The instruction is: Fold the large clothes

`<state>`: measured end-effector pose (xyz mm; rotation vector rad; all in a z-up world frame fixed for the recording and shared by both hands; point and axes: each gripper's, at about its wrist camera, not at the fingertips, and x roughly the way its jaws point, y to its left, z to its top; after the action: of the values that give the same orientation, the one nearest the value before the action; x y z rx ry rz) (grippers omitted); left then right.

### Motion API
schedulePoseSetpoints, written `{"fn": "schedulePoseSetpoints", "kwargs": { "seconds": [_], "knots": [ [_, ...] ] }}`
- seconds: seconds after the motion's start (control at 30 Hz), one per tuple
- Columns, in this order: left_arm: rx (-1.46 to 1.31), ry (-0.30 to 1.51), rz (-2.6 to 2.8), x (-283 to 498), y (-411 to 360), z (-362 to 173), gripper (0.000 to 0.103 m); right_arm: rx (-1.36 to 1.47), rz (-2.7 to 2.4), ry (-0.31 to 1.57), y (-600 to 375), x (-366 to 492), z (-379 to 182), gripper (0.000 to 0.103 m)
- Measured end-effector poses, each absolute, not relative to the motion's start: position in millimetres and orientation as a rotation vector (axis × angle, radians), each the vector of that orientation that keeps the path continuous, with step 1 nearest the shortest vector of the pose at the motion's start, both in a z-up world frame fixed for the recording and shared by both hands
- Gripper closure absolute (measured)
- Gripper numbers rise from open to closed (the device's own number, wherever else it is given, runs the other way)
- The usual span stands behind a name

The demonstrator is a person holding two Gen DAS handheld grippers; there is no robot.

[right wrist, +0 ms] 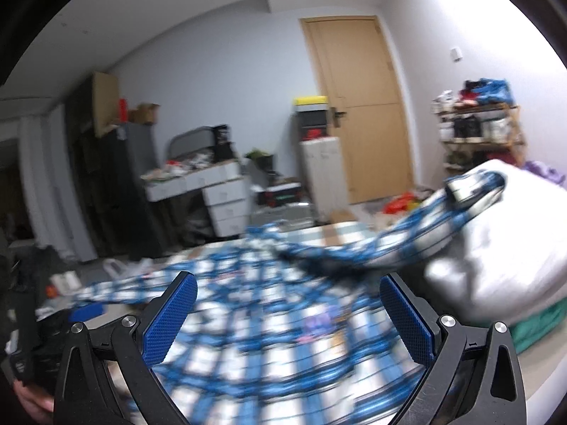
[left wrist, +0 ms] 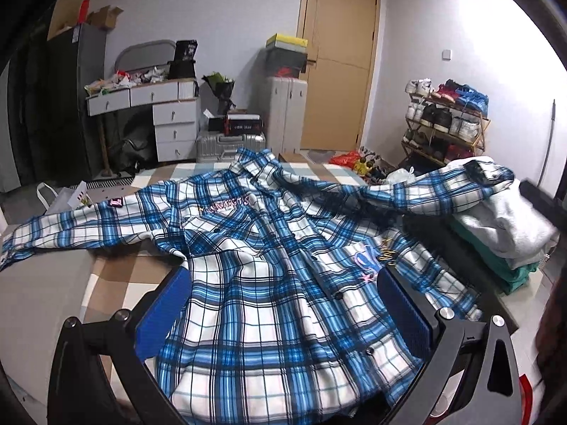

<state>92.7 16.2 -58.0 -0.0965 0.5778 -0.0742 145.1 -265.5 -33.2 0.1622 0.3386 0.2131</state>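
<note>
left gripper [left wrist: 283,304]: jaws spread wide, blue pads either side of the shirt's lower front, nothing pinched between them. right gripper [right wrist: 288,315]: jaws likewise wide apart, holding nothing, hovering over the same cloth; heavy blur in that view, so finer detail not readable.

beneath both: blue-and-white plaid shirt [left wrist: 269,248], spread front-up on the bed [left wrist: 117,276], buttoned placket running down the middle, collar at the far end toward the door [left wrist: 340,56]. left sleeve [left wrist: 71,230] stretched out flat toward the bed's left edge. right sleeve [left wrist: 443,187] reaching outward and riding up onto a stack of folded clothes [left wrist: 506,233], cuff resting on top of the grey piece.

progress, as a judgement: barely begun for this garment. laid out and roughly smoothed, yes, but no fold visible anywhere — both sleeves out, hem and sides unturned, some rumpling near the chest and the right armpit. the stack at the right suggests other pieces already finished.

left to do: pull the right sleeve off the stack, bring both sleeves across the body, fold the sides in, then double the length and set it with the pile.

further out: white drawers [left wrist: 170,120] against the far wall, a shoe rack [left wrist: 446,124] at the right, clutter on the floor beyond the bed.
</note>
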Motion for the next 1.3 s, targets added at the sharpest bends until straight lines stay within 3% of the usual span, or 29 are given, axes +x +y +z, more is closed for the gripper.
{"fn": "schedulePoseSetpoints", "kwargs": {
  "seconds": [0.4,0.5,0.53,0.6,0.63,0.67,0.7,0.8,1.13,1.3],
  "knots": [
    [-0.087,0.663,-0.071,132.9,21.0,-81.3,0.001,-0.223,-0.254,0.609,-396.4,322.1,-22.8,0.001],
    [-0.090,0.671,-0.067,135.9,23.3,-80.9,0.001,-0.320,-0.244,0.722,-396.7,354.6,-36.7,0.011],
    [-0.088,0.671,-0.065,135.9,24.2,-80.3,0.001,-0.336,-0.226,0.787,-398.0,368.3,-44.7,0.015],
    [-0.079,0.671,-0.057,137.0,26.5,-80.3,0.001,-0.297,-0.192,0.863,-401.9,382.5,-52.7,0.044],
    [-0.074,0.671,-0.053,138.5,26.8,-80.8,0.001,-0.269,-0.184,0.878,-405.8,388.2,-50.0,0.053],
    [-0.070,0.674,-0.050,137.7,27.0,-80.9,0.001,-0.256,-0.184,0.872,-407.6,390.3,-45.5,0.074],
    [-0.067,0.677,-0.048,138.3,28.0,-81.3,0.001,-0.232,-0.183,0.860,-410.4,394.4,-38.1,0.087],
    [-0.060,0.682,-0.039,142.1,30.4,-83.0,0.001,-0.112,-0.159,0.821,-425.7,408.0,-15.0,0.092],
    [-0.039,0.672,-0.021,142.7,30.5,-79.0,0.001,0.022,-0.394,0.603,-466.7,475.6,76.3,0.094],
    [-0.037,0.670,-0.001,143.8,42.1,-80.3,0.001,0.129,-0.483,0.609,-485.8,500.9,81.4,0.094]
  ]
}}
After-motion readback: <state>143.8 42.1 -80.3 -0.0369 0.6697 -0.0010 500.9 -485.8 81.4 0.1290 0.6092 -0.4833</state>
